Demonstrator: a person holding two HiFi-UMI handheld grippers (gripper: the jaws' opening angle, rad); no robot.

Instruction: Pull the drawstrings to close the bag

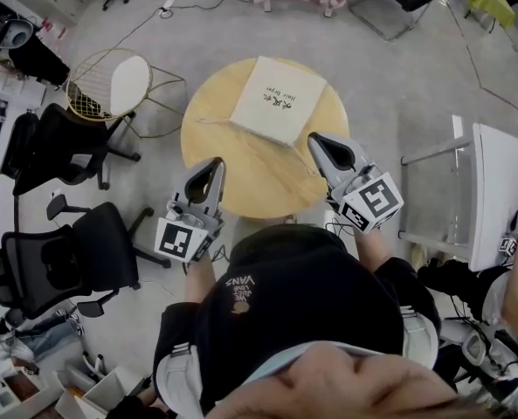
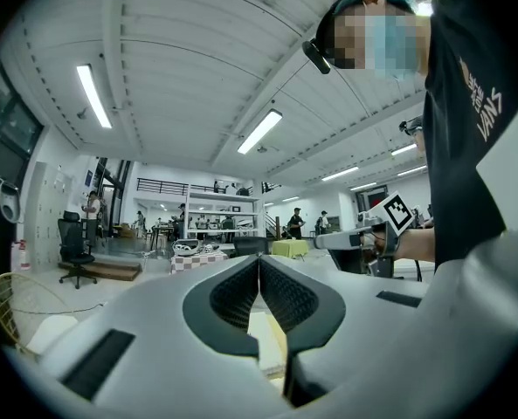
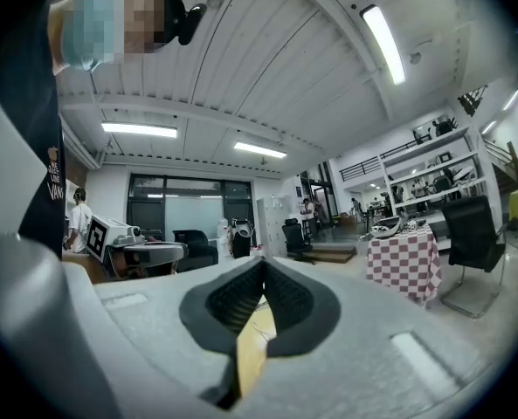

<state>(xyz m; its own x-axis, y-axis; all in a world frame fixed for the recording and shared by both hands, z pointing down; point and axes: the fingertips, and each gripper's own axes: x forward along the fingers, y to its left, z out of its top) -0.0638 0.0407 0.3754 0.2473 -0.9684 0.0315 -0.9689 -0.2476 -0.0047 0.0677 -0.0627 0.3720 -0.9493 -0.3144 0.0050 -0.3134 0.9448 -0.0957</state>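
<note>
- The cream bag (image 1: 276, 99) lies flat on the round wooden table (image 1: 241, 173), ahead of both grippers and apart from them, nearer the right one's tip. Whether it is closed, and what is inside, cannot be made out.
- A thin cord (image 1: 208, 121) trails from the bag's corner on the left gripper's side.
- Dark print sits on the bag's upper face, too small to read surely. The person's black shirt (image 1: 285, 304) reads "VANS".
- The left gripper (image 1: 217, 162) (image 2: 259, 264) hangs over the table's near edge, its 2 jaws pressed together with nothing between them.
- The right gripper (image 1: 315, 138) (image 3: 263, 264) hangs beside it over the table, jaws likewise together and empty, touching neither bag nor cord.
</note>
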